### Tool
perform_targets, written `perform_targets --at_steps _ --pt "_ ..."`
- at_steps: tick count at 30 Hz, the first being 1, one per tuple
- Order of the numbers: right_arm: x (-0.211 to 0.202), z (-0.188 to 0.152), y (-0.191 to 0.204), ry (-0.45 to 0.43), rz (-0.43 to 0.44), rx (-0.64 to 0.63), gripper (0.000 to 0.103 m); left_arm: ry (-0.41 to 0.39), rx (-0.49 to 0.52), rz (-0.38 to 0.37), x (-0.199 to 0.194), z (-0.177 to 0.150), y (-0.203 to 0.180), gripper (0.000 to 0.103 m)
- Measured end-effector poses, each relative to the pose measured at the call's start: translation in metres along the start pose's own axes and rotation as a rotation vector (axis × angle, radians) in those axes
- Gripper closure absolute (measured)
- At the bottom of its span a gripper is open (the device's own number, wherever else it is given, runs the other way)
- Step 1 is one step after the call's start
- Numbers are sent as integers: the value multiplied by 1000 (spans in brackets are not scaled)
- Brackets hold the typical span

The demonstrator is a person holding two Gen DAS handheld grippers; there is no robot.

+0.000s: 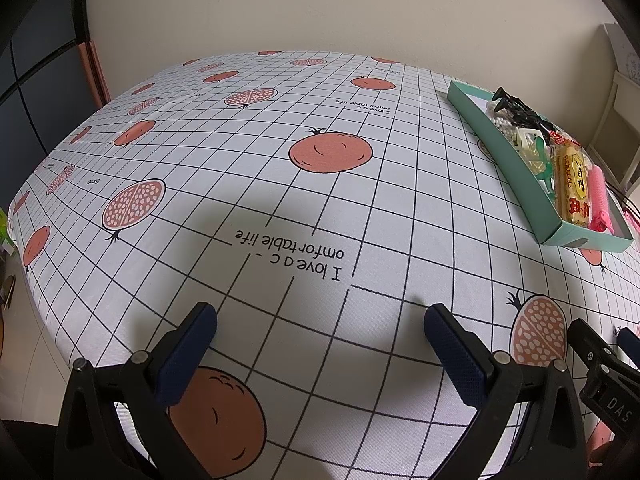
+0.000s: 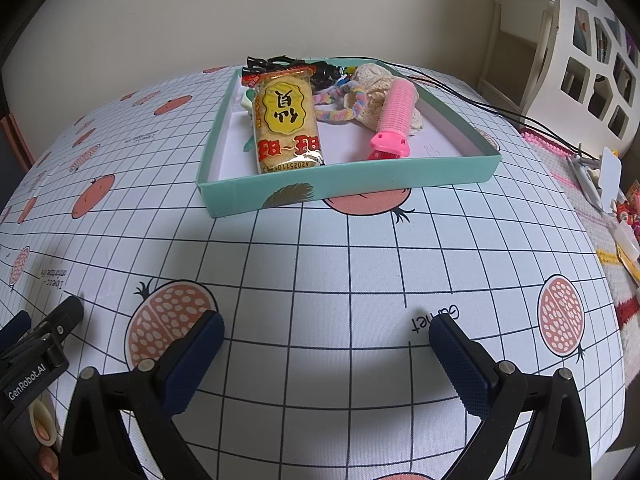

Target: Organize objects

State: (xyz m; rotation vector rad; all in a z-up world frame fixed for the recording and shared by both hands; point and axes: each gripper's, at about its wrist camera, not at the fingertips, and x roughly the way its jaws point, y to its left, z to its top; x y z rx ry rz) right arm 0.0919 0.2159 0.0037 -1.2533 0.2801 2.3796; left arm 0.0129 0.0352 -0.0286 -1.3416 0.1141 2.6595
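Black clamp-style frames, silver rivets, navy textured fingers (image 2: 198, 354).

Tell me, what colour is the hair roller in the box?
Pink. The hair roller shows best in the right wrist view, lying in the teal box.

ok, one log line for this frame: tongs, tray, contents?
left tongs: open, empty | right tongs: open, empty | teal tray: on table | inside: snack pack, pink roller

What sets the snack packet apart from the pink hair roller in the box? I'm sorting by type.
The snack packet is a clear wrapper with a yellow label and red print; the pink hair roller is ribbed plastic with a clip end. The packet is wider and flatter; the roller is a slim cylinder. Both lie lengthwise in the teal box.
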Motion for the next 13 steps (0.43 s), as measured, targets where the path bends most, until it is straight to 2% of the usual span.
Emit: perform_targets --at_steps 13 --pt "0 0 0 -1 0 0 0 -2 -4 3 1 0 0 0"
